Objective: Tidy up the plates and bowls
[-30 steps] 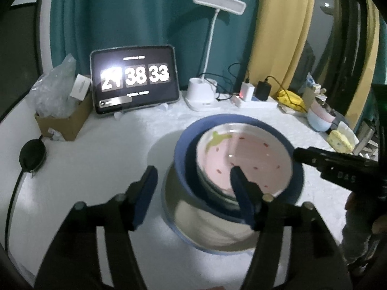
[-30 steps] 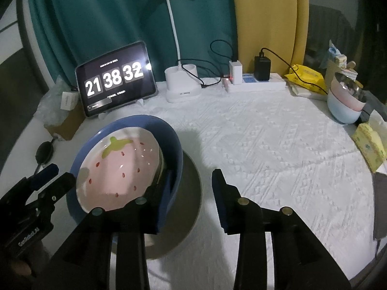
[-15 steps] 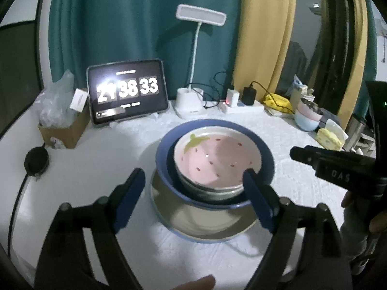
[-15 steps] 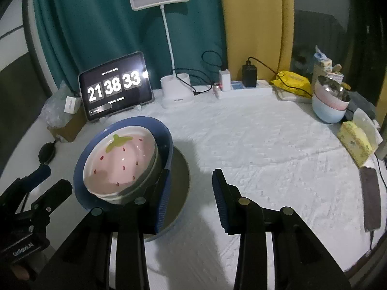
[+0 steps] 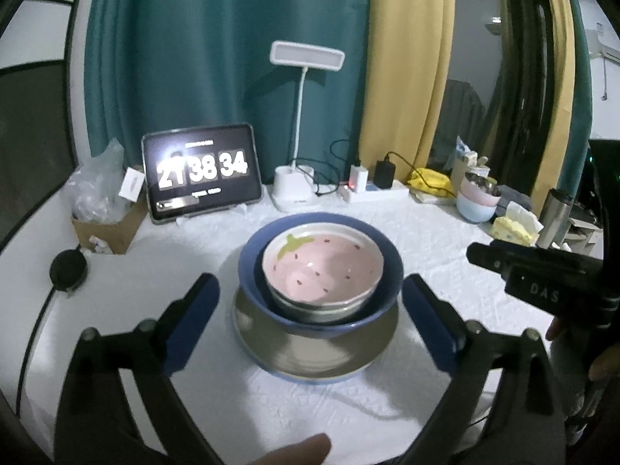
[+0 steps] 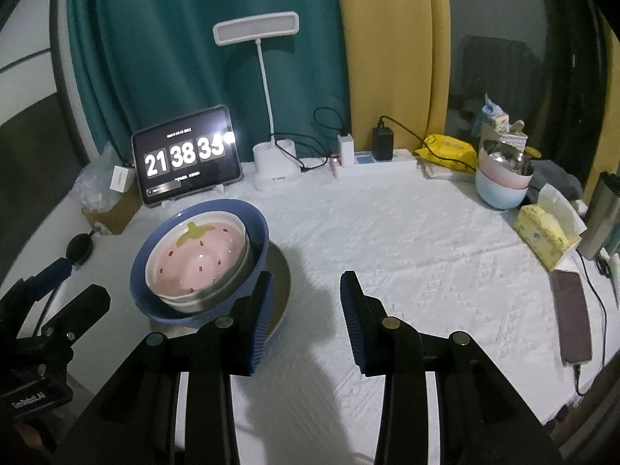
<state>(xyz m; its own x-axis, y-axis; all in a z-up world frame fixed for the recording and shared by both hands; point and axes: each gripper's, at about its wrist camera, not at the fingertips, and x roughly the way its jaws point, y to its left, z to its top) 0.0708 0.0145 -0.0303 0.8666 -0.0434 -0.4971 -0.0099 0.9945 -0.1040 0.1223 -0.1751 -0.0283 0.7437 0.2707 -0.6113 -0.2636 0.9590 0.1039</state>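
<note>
A pink strawberry bowl sits nested in a grey bowl inside a blue bowl, all stacked on a grey plate on the white tablecloth. My left gripper is open and empty, its fingers wide on either side of the stack, nearer to me. The stack also shows in the right wrist view: strawberry bowl, blue bowl, plate. My right gripper is open and empty, just right of the stack, its left finger in front of the plate's edge.
A tablet clock, a desk lamp, a power strip and a cardboard box line the back. Stacked pink and blue bowls, a tissue pack and a phone lie at the right.
Both grippers have pulled back and up from the bowl stack. My left gripper has opened wider. The stack has stayed in place on the plate.
</note>
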